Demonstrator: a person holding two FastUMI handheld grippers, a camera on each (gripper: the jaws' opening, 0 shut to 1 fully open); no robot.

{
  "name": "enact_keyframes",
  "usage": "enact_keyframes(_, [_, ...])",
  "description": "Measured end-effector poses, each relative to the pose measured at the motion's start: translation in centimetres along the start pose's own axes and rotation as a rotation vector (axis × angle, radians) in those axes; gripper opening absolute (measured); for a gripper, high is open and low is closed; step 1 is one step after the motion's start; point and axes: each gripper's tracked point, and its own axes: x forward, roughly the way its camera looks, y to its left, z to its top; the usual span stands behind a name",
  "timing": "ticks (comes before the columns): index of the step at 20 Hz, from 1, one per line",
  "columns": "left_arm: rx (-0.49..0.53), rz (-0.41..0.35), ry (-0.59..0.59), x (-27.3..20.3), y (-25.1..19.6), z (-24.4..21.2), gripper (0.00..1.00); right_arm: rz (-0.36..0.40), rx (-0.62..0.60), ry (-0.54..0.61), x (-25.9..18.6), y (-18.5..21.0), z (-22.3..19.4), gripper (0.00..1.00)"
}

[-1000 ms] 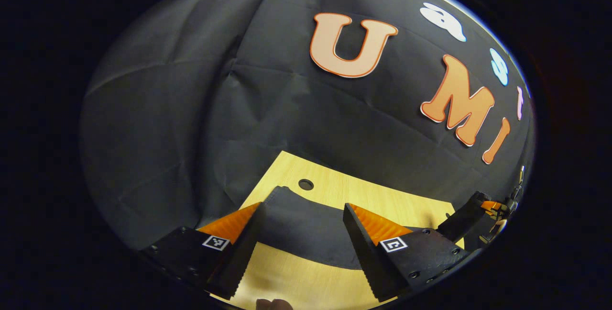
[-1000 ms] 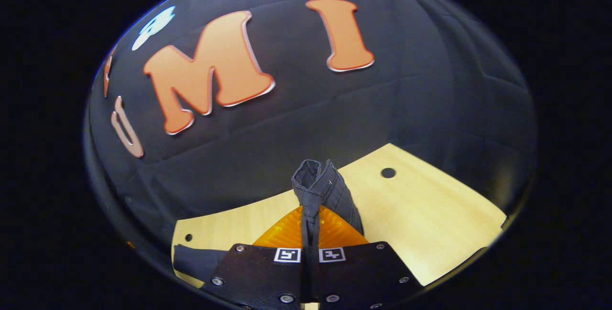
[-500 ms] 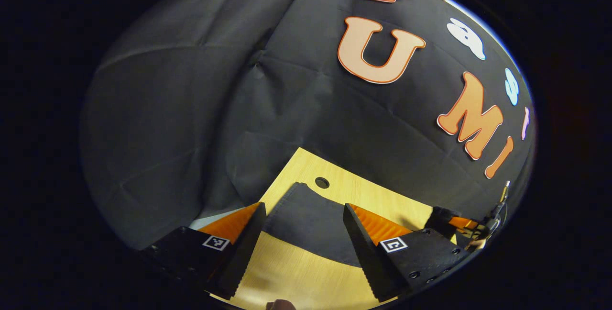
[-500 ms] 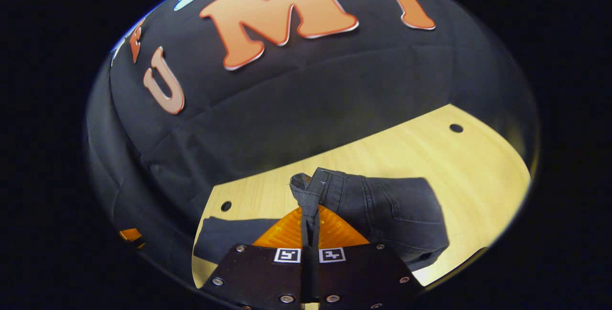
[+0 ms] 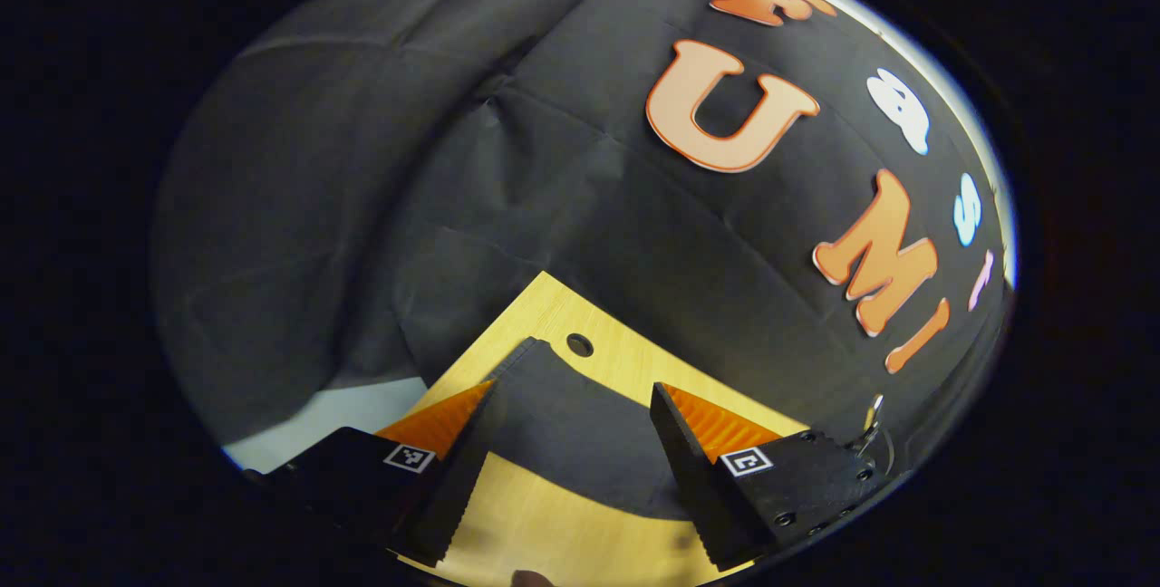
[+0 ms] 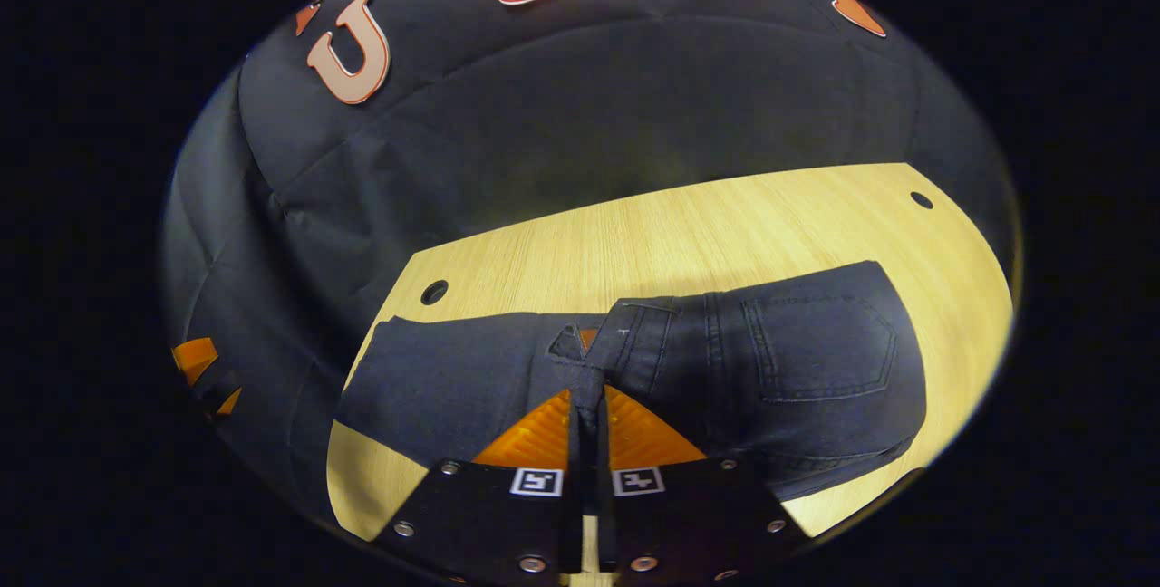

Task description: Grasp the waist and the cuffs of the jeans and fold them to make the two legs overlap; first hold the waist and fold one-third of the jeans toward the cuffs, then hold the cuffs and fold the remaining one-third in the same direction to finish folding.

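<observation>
The right gripper (image 6: 587, 406), at the bottom centre of the right gripper view, has its jaws pressed together on a bunched fold of the waist (image 6: 580, 353) of the jeans (image 6: 797, 370). The dark denim lies across the lower middle of that frame on the table (image 6: 689, 225). The seat with its back pocket (image 6: 820, 347) spreads to the right, and a flatter stretch of leg (image 6: 435, 383) runs to the left. Bare wood fills a broad band above the jeans up to the table's far edge, where the cloth wall (image 6: 562, 116) rises. There is more bare wood at the lower left and lower right of the cloth. A round hole (image 6: 434, 292) sits near the table's upper left corner and another hole (image 6: 921, 200) near the upper right; both are clear of the denim.

The left gripper (image 5: 571, 460), at the bottom of the left gripper view, stands wide open with nothing held. Its two fingers straddle the cuff end (image 5: 562, 415) of the jeans without touching it, as far as can be seen. The cuff end lies flat, reaching up toward the table's far corner, close beside a hole (image 5: 579, 345). Bare wood shows below the cuff between the fingers. The table's left edge runs diagonally at lower left, with pale floor (image 5: 353, 410) beyond it.

In the right gripper view a small part of the other gripper (image 6: 204, 374) shows at the left edge; its opening cannot be judged there. The left gripper view gives the table's corner and drop-off, while the right gripper view gives the waist, pocket and long far edge.
</observation>
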Motion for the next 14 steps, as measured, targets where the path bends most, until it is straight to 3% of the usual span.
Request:
enact_keyframes(1, [-0.028,0.01,0.003,0.3,0.3,-0.1,0.98,0.033,0.001,0.018,0.0,0.6,-0.1,0.05])
enact_keyframes(2, [-0.04,0.015,0.011,0.8,0.7,-0.6,0.98,0.062,-0.004,0.04,0.1,0.9,-0.6,0.35])
enact_keyframes(3, [-0.047,0.017,0.026,1.1,1.1,-1.1,0.98,0.07,-0.019,0.058,0.4,1.0,-1.4,0.41])
enact_keyframes(6, [-0.103,0.03,0.082,2.5,2.2,-2.3,0.98,0.021,-0.078,0.064,-0.6,-0.3,-2.0,1.0])
enact_keyframes(10, [-0.309,0.012,0.096,3.8,5.3,-3.2,0.98,0.026,-0.092,0.072,-2.1,-1.1,-0.9,0.99])
enact_keyframes(14, [-0.524,0.061,0.158,6.1,9.2,-6.5,0.98,0.005,-0.061,0.072,-3.4,-2.2,-0.2,0.99])
